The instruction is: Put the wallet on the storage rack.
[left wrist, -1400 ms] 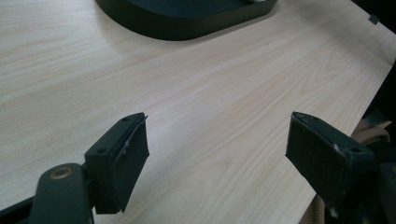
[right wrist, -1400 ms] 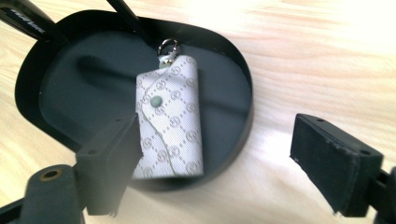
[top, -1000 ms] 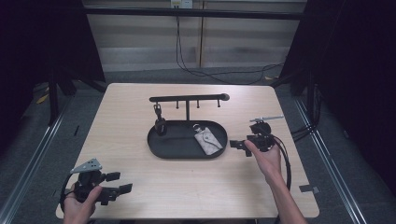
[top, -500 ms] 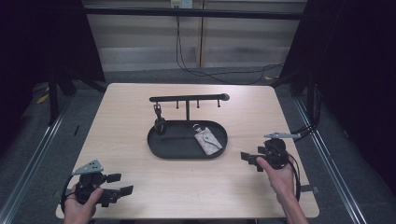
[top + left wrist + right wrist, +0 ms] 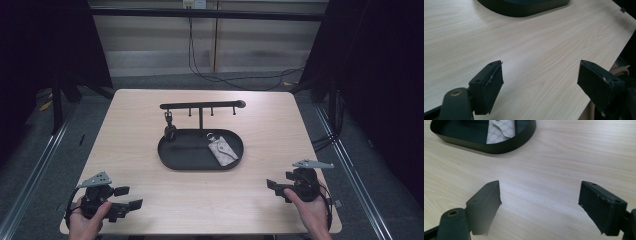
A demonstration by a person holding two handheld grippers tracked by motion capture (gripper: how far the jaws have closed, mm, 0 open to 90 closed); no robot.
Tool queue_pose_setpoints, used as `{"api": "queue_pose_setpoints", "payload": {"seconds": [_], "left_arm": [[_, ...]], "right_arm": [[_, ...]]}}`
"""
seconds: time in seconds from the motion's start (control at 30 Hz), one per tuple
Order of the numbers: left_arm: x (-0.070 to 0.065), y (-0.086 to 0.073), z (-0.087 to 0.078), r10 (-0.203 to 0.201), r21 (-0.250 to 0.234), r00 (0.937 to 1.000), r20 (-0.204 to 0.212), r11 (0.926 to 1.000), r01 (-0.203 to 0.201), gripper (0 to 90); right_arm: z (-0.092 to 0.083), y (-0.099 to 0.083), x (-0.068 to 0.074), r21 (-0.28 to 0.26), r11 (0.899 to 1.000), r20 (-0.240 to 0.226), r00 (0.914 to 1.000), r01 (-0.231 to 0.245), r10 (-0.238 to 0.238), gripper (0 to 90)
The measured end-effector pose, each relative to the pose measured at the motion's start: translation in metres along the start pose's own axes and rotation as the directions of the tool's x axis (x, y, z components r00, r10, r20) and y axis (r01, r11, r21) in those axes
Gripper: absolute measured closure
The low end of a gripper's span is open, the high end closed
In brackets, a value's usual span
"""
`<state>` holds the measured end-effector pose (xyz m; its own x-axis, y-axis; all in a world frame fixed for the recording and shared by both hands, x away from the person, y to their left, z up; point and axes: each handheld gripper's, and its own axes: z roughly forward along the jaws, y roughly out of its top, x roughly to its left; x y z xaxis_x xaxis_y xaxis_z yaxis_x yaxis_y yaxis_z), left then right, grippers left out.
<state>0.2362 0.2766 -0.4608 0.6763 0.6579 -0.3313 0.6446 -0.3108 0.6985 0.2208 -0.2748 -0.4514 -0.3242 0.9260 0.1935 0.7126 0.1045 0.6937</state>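
A black oval tray [image 5: 200, 167] sits mid-table with a grey patterned key pouch [image 5: 223, 150] lying in its right half. Behind it stands a black hook rack [image 5: 200, 105], and a dark key fob [image 5: 170, 131] hangs from its left hook. My left gripper [image 5: 130, 197] rests near the front left corner, open, with bare wood between its jaws [image 5: 540, 82]. My right gripper [image 5: 275, 188] hovers near the front right edge, pointing left. Its jaws have just been closing slightly but stand open with nothing between them [image 5: 540, 202]. The tray [image 5: 499, 148] and pouch [image 5: 502, 130] lie ahead of it.
The tray's rim [image 5: 524, 10] lies beyond the left gripper. The table's right edge [image 5: 320, 150] borders a metal rail and cables. Bare wood runs along the front between my two hands.
My right hand has pulled back from beside the tray's right end toward the table's front right corner. The left hand has stayed put.
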Motion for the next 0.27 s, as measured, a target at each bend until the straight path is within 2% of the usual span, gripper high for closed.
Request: {"api": "queue_pose_setpoints", "payload": {"seconds": [0.07, 0.13, 0.23, 0.27], "left_arm": [[0.000, 0.000, 0.000, -0.006, 0.003, 0.9999, -0.008, 1.0000, 0.006, 20.4], [0.001, 0.000, 0.000, -0.020, 0.003, 0.9996, -0.019, 0.9998, 0.020, 20.5], [0.001, 0.001, -0.002, -0.021, -0.002, 0.9997, -0.010, 0.9998, 0.021, 20.5], [0.001, 0.001, -0.003, -0.009, -0.004, 0.9999, -0.010, 1.0000, 0.008, 20.5]], "right_arm": [[0.000, -0.007, 0.001, 0.015, 1.000, 0.015, 0.9999, 0.003, -0.004, 17.5], [0.000, -0.015, -0.001, 0.001, 1.000, 0.005, 0.9998, -0.020, 0.020, 17.5], [0.002, -0.023, -0.001, 0.012, 1.000, 0.019, 0.9996, -0.021, 0.021, 17.4], [0.003, -0.024, -0.002, 0.020, 1.000, 0.020, 0.9997, -0.016, 0.016, 17.3]]}}
